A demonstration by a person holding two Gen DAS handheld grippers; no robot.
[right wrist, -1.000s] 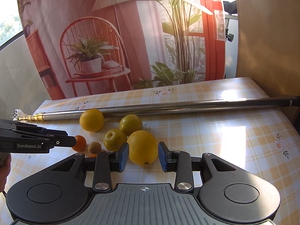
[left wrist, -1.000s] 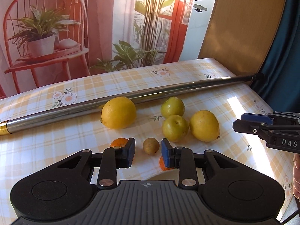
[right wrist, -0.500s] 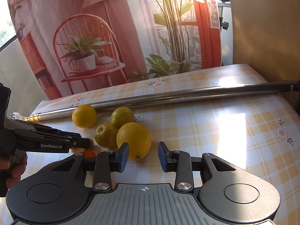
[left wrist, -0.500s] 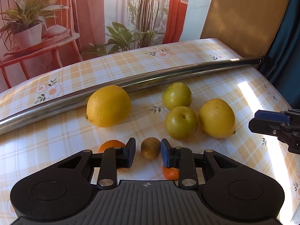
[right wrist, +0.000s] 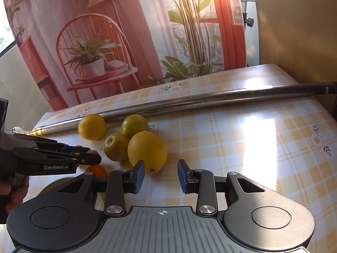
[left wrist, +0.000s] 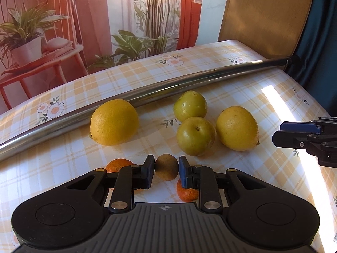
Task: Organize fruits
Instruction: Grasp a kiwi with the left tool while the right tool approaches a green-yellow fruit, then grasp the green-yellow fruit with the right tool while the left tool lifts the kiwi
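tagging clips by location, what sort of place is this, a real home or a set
Probably a staged set dressed as a home. The chair and potted plant are printed on a backdrop hung behind the table. The table wears a checked floral tablecloth, with a bare metal pole lying across it.

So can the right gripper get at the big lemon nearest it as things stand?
Probably yes. The right gripper is open and empty, the lemon lies just ahead, slightly toward its left finger, with bare tablecloth around; only a green fruit crowds its far-left side.
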